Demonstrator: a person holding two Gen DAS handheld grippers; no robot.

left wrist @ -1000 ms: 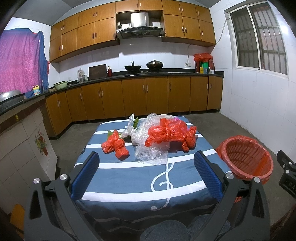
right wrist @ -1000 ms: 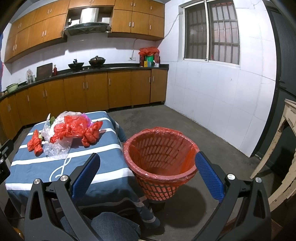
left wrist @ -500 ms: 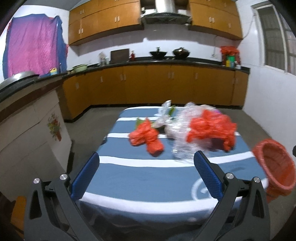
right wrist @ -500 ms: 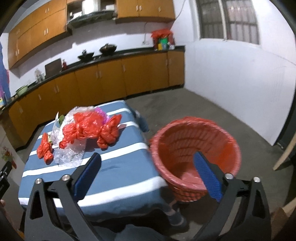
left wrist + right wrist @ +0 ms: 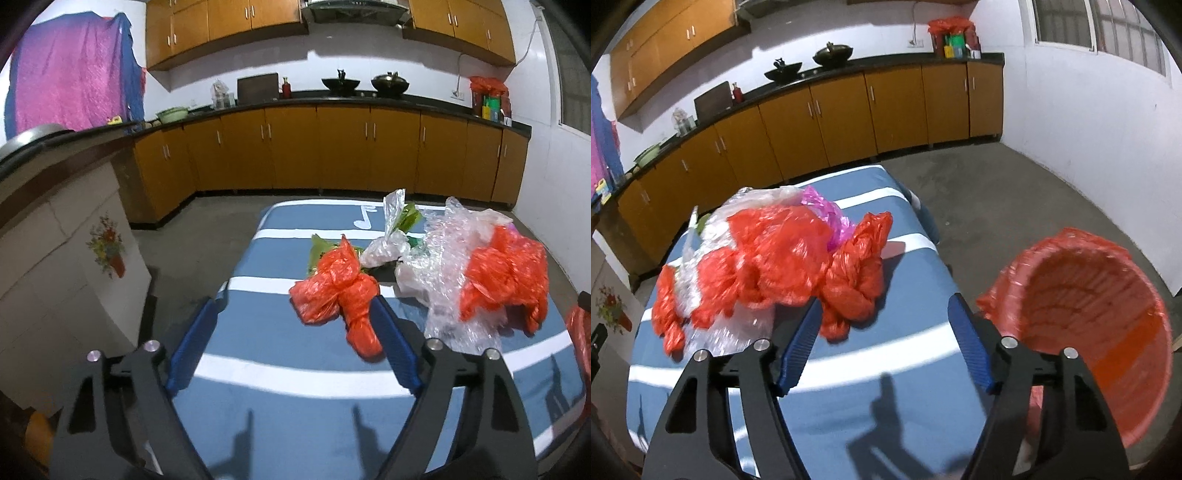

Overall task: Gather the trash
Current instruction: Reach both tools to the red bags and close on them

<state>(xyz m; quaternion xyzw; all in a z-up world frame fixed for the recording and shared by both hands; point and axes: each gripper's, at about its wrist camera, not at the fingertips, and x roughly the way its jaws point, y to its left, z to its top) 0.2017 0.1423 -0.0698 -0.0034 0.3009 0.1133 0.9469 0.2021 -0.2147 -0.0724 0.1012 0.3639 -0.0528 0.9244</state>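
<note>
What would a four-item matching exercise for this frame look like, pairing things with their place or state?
Things:
1. red basket
2. small red bag
3. pink bag
4. left gripper

Places or states:
A. open, holding nothing
B. on the floor beside the table
C. alone at the left end of the trash
D. tucked behind the big red bag

Pairs: 1-B, 2-C, 3-D, 4-A
</note>
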